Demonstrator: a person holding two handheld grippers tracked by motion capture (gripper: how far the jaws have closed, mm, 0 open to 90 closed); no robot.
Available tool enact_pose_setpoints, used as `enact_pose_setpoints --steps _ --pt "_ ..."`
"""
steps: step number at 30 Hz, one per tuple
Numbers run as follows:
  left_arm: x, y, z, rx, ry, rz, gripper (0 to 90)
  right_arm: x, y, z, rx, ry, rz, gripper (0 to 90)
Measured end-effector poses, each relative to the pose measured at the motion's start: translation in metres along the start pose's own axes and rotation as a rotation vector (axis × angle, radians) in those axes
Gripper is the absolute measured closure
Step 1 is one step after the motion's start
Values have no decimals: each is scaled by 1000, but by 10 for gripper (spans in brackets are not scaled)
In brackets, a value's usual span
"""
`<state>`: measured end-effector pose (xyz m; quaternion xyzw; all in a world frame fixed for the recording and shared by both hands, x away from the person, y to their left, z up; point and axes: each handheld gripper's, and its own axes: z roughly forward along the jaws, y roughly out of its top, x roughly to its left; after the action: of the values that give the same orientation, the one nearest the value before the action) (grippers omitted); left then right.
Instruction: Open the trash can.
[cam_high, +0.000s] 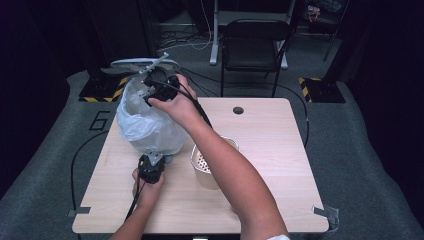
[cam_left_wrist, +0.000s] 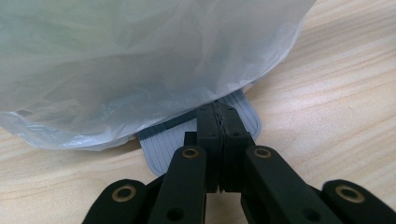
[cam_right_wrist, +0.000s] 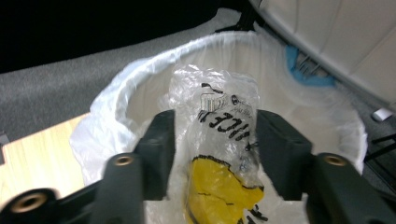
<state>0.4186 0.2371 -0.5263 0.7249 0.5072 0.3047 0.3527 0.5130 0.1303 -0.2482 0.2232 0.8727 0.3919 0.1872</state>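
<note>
A bin lined with a white plastic bag (cam_high: 145, 120) stands on the left part of the wooden table (cam_high: 272, 165). My right gripper (cam_high: 152, 87) hangs over the bag's open mouth (cam_right_wrist: 112, 93). A crumpled clear wrapper (cam_right_wrist: 224, 126) with yellow and black print stands between its jaws, touching both. My left gripper (cam_high: 156, 159) sits low at the bag's near base. Its jaws (cam_left_wrist: 217, 114) are shut together over a grey ribbed tab (cam_left_wrist: 163, 144) that sticks out from under the bag (cam_left_wrist: 140, 60). I cannot tell whether anything thin is pinched there.
A beige perforated container (cam_high: 202, 167) stands mid-table, partly behind the right forearm. A round hole (cam_high: 238, 110) sits near the table's far edge. A black chair (cam_high: 252, 45) and cables lie on the floor beyond.
</note>
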Motion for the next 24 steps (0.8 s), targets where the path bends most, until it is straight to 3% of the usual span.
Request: enact_pose_setpoints --steps 4,8,16,17,18,20,21,22,24 --pt "0 0 0 2 3 6 890 0 -4 7 39 -10 -18 663" --pt "0 0 0 -3 1 -7 890 0 -5 13 62 -8 -25 701" --pt "0 0 0 -2 0 -7 890 0 -10 33 131 -27 -41 694" --pt "0 0 0 -3 0 -7 890 1 -11 36 145 -29 -44 681" --pt "0 0 0 -4 3 -3 890 3 -12 40 151 -46 -35 602" --pt "0 0 0 -4 1 -7 890 3 -10 37 127 -56 -53 547" --pt "0 0 0 -4 1 -7 890 3 -10 37 127 -56 -53 547" --pt "-1 0 1 -10 2 -17 890 6 -7 29 78 -46 -63 538" --pt "-1 0 0 -6 3 -11 890 7 -5 26 63 -44 -61 537"
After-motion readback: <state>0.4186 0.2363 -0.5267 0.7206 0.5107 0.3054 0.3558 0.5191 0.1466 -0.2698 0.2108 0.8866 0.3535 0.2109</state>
